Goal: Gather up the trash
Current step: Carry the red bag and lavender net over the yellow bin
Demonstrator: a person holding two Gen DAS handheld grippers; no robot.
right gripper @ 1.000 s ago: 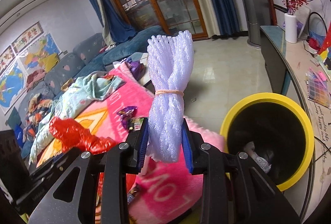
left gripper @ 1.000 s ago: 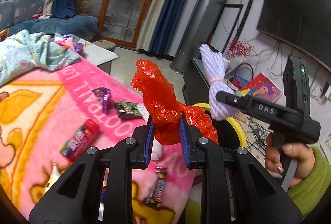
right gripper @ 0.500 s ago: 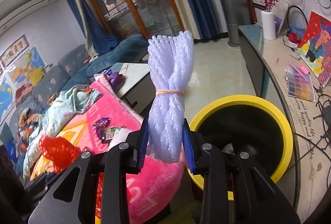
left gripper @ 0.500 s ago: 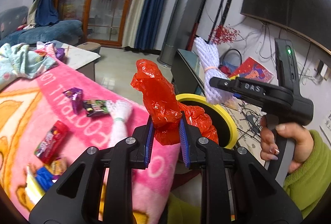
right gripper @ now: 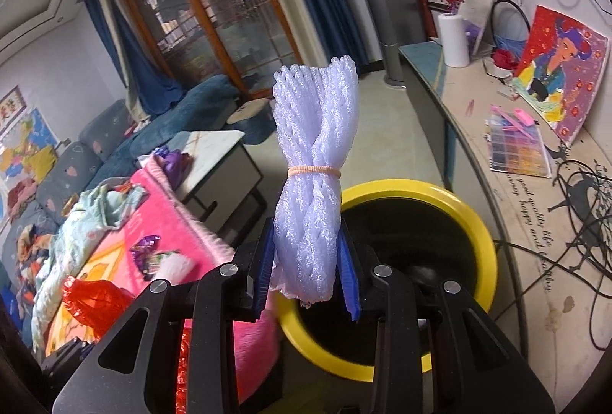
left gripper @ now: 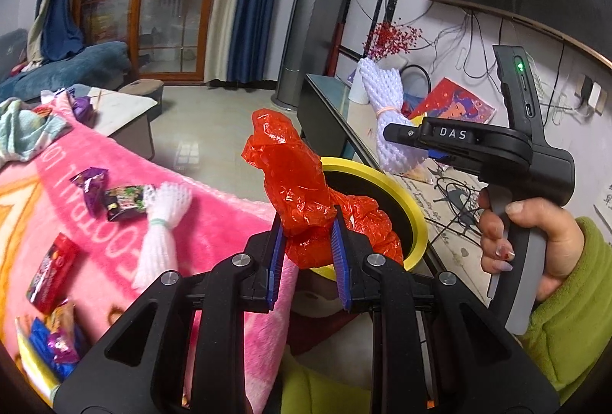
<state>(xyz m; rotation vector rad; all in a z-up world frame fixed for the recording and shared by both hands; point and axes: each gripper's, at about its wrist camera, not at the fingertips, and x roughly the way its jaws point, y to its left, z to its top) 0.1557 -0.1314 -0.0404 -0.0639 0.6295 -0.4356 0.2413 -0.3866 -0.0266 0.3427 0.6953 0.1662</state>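
The pink blanket [left gripper: 214, 207] fills the left of the left wrist view, with loose litter on it: a second white foam net [left gripper: 162, 223], a purple wrapper [left gripper: 90, 182], a dark snack packet [left gripper: 124, 200] and a red box [left gripper: 51, 267]. Off its right edge stands the yellow-rimmed bin [right gripper: 474, 230], black inside, mouth open and facing up.

The relation that matters is bin to claw. In the right wrist view the bin mouth lies directly ahead of and below the right gripper [right gripper: 308, 272], so that hand looks the nearer to a drop. The left gripper [left gripper: 308, 261] has the bin just ahead and slightly to its right, partly hidden by its own load.

Each claw is closed on a piece of trash. The right gripper pinches a bundled white foam net [right gripper: 313, 184] at its lower end between the blue pads — long axis upright, a rubber band round its middle. The left gripper's jaws stand narrow, clamped on a crumpled red plastic bag [left gripper: 298, 192] that rises above the pads and spills to the right over the bin rim.

Judging from this, release over the bin is the step in hand, with more litter left to collect.
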